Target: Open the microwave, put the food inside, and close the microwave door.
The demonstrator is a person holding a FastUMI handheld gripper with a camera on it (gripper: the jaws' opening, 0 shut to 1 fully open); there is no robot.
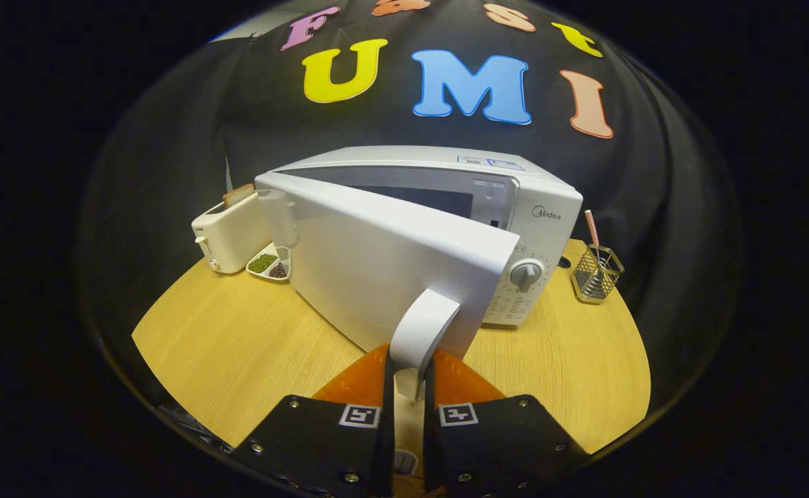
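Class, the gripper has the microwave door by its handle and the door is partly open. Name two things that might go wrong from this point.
1. The gripper is shut on the handle near its lower end, so it may slip off as the door swings.
2. The swinging door's far edge stands close to the toaster and the small dish; it might knock them.

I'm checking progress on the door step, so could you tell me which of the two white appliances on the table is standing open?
The microwave: its door is swung out, handle clamped between the fingers. The toaster behind just holds bread.
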